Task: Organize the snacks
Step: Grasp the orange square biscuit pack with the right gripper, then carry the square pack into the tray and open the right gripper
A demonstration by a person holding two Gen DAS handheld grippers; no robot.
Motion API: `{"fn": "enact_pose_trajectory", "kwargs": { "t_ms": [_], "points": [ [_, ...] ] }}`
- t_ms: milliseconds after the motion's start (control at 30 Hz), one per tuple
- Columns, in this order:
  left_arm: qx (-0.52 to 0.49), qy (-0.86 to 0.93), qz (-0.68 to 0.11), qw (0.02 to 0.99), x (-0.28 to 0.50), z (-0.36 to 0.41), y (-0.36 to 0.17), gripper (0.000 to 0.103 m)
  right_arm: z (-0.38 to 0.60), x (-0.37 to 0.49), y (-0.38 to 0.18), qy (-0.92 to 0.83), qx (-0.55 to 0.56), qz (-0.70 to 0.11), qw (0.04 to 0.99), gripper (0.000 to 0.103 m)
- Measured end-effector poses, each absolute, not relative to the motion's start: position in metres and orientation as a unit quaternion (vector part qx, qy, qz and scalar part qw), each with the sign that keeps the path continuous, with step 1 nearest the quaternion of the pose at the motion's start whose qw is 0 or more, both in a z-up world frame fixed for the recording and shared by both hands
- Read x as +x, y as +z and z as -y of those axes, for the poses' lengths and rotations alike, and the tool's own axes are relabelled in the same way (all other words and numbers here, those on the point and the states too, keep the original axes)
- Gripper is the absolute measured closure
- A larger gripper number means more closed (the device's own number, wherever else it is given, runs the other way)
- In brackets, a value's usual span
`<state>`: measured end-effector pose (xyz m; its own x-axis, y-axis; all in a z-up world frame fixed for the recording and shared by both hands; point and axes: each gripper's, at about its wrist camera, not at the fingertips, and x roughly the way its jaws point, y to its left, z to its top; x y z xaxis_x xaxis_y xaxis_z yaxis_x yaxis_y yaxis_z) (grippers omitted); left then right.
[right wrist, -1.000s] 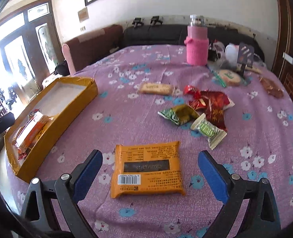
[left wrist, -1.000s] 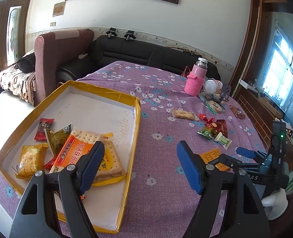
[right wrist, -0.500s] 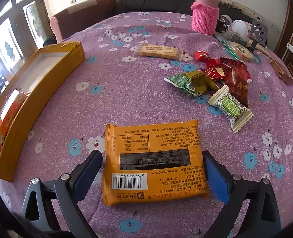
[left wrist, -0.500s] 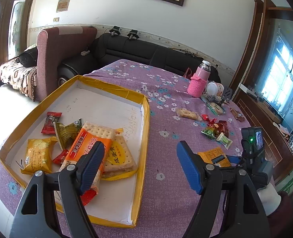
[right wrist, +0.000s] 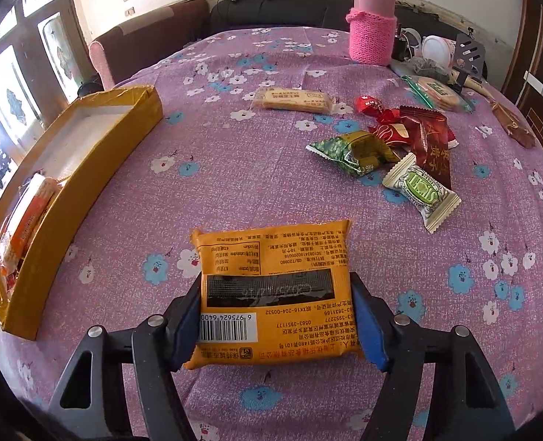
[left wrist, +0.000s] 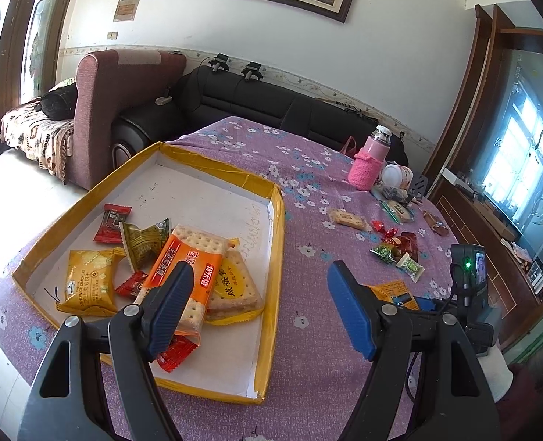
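Observation:
An orange snack packet [right wrist: 271,257] lies label-down on the purple flowered cloth. My right gripper [right wrist: 275,316] is closing its jaws, and both blue pads touch the packet's sides. The left wrist view shows that packet [left wrist: 392,290] and the right gripper [left wrist: 424,303] at the right. My left gripper [left wrist: 256,286] hangs open with nothing in it over the near right rim of the yellow tray [left wrist: 277,257]. The tray holds an orange cracker pack [left wrist: 194,272], a yellow sandwich-cracker pack [left wrist: 87,279] and several small sweets. Loose on the cloth lie a green packet [right wrist: 352,150], a white-green candy [right wrist: 422,191], red wrappers [right wrist: 418,128] and a biscuit bar [right wrist: 293,100].
A pink knitted flask [right wrist: 372,33] stands at the table's far side beside a white cup and a round biscuit pack [right wrist: 436,92]. A brown wrapper [right wrist: 510,121] lies at the far right. A black sofa [left wrist: 271,103] and a red armchair [left wrist: 117,84] stand behind the table.
My right gripper came down over the orange packet and its jaws closed in from wide apart onto its sides. My left gripper drifted leftwards over the tray, still open.

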<state>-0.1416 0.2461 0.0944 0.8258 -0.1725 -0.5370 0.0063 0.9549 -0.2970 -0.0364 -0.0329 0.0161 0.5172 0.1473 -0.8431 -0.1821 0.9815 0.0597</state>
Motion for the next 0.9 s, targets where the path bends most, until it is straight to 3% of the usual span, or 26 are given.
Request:
{"fn": "enact_pose_trajectory", "kwargs": {
  "t_ms": [433,900],
  "points": [
    [-0.152,-0.024,-0.269,0.951,-0.162,-0.277,0.101,0.028,0.001,-0.058,0.07,0.147,0.006,-0.426,0.893,0.031],
    [-0.193,0.064,-0.265,0.943,-0.176,-0.355,0.088,0.028,-0.113,-0.039,0.09,0.259,-0.004,-0.415,0.872,0.031]
  ]
}}
